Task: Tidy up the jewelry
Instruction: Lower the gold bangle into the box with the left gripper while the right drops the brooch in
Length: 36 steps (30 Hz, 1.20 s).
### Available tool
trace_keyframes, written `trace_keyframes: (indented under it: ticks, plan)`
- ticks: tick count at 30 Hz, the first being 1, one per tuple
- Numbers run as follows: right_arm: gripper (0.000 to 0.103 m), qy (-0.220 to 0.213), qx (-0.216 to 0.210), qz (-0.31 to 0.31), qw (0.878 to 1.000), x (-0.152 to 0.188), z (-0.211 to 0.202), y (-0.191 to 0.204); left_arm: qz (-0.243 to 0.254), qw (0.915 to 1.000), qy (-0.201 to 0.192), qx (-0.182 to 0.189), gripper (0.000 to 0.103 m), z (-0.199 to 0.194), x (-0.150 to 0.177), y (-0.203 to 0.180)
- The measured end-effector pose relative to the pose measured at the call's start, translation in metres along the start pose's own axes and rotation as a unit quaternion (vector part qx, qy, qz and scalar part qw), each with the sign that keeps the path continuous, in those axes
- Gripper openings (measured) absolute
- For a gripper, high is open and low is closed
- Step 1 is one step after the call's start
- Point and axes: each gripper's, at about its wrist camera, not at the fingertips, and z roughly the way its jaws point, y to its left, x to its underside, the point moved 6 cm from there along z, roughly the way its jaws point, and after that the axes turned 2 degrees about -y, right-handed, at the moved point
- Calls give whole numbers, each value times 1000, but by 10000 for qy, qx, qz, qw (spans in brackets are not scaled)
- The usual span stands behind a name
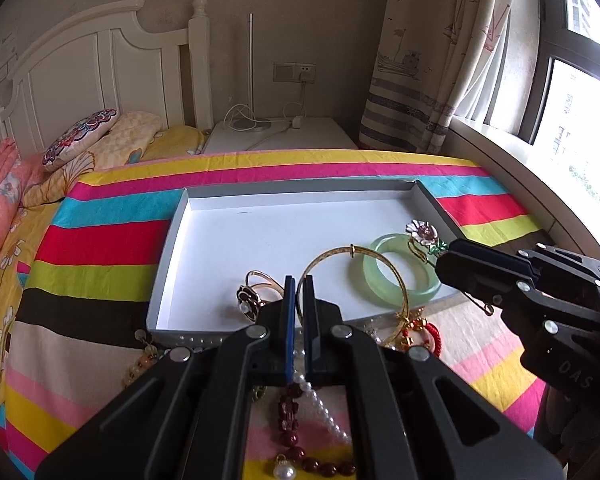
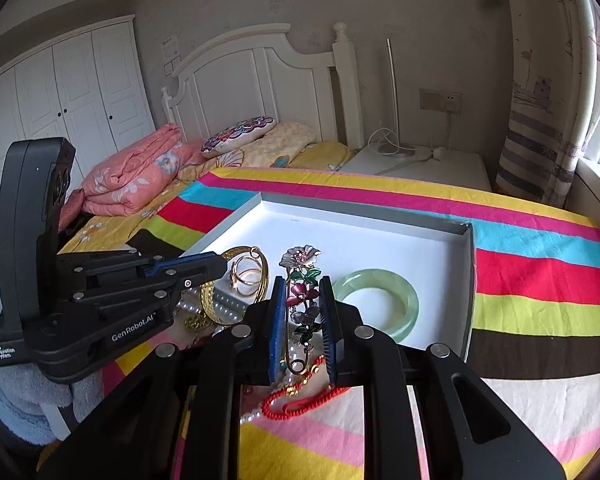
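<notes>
A thin gold wire bangle (image 1: 354, 276) is pinched between the closed jaws of the left gripper (image 1: 299, 284), held over the near edge of the shallow white cardboard tray (image 1: 228, 216). A flower-enamelled gold brooch pin (image 2: 302, 292) is clamped in the narrow right gripper (image 2: 302, 284). A pale green jade bangle (image 2: 378, 304) is seen lying inside the tray, on the striped blanket (image 2: 540, 264).

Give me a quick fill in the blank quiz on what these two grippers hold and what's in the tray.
The left gripper is shut on a thin ___ bracelet.
The right gripper clamps a brooch shaped like a ___.
The thick bangle lying in the white tray is ___.
Missing words: gold, flower, green.
</notes>
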Motion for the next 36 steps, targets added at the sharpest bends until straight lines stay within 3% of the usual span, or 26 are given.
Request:
trace_keyframes:
  ticks: [13, 23, 36]
  plan:
    - [17, 171, 259, 373, 9988, -21, 60, -21, -154, 9975, 447, -528, 3, 64, -24, 31]
    - [17, 366, 370, 496, 9974, -14, 88, -29, -287, 9964, 569, -556, 4, 82, -28, 39]
    - [18, 435, 414, 779, 9952, -15, 94, -41, -200, 9952, 700, -661, 5, 104, -39, 32]
